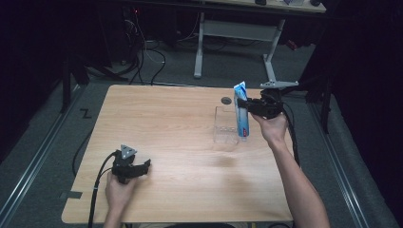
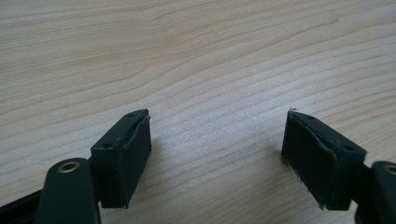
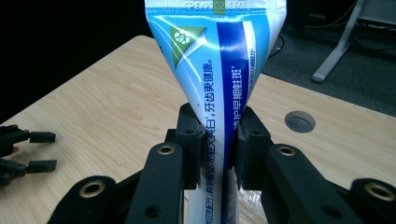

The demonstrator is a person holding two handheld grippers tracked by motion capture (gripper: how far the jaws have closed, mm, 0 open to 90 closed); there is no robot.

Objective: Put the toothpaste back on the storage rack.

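Note:
A blue and white toothpaste tube stands upright at the right side of the wooden table, its crimped end up. My right gripper is shut on it near the upper part. In the right gripper view the tube rises between the two black pads, squeezed at the grip. The tube's lower end is in or just above a clear plastic box; which, I cannot tell. My left gripper rests on the table at the front left, open, with bare wood between its pads.
A round cable hole sits in the tabletop behind the clear box. The wooden table has bare surface across its middle and left. Behind it stand a white desk frame and floor cables.

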